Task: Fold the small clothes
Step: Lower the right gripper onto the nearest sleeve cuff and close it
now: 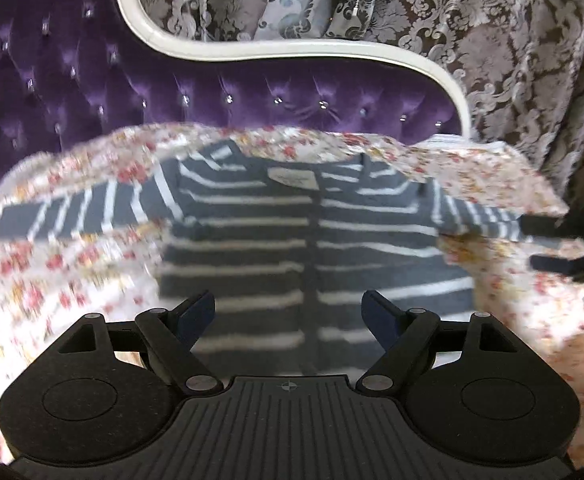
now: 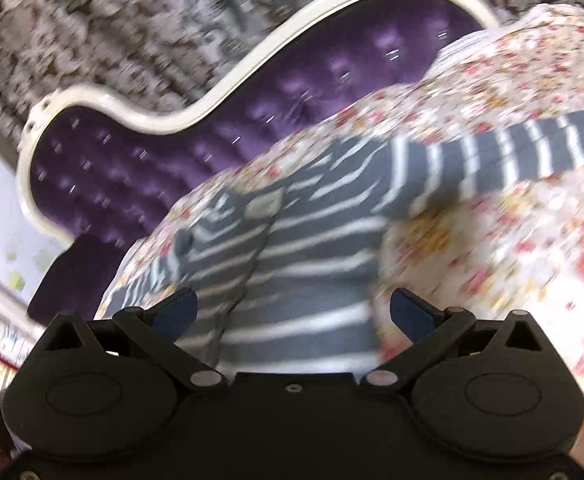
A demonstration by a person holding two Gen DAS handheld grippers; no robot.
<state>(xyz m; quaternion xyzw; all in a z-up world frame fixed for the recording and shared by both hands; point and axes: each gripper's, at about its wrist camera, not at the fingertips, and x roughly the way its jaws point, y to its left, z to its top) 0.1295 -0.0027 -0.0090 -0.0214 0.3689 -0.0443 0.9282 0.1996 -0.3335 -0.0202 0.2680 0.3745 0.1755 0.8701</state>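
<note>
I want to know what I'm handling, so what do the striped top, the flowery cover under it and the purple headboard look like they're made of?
Striped top: soft matte knit, probably cotton jersey; it lies limp and flat.
Floral cover: thin printed woven cloth, likely cotton; it drapes in folds.
Headboard: purple velvet-like upholstery with a sheen, button-tufted with shiny studs, in a glossy white frame of unclear material.

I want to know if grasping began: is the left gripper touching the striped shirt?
Apart. The left wrist view shows the left gripper open above the striped shirt, its fingers holding no cloth.

Left claw (image 1: 288, 312) and right claw (image 2: 292, 312) — both gaping, empty — tilt downward.
</note>
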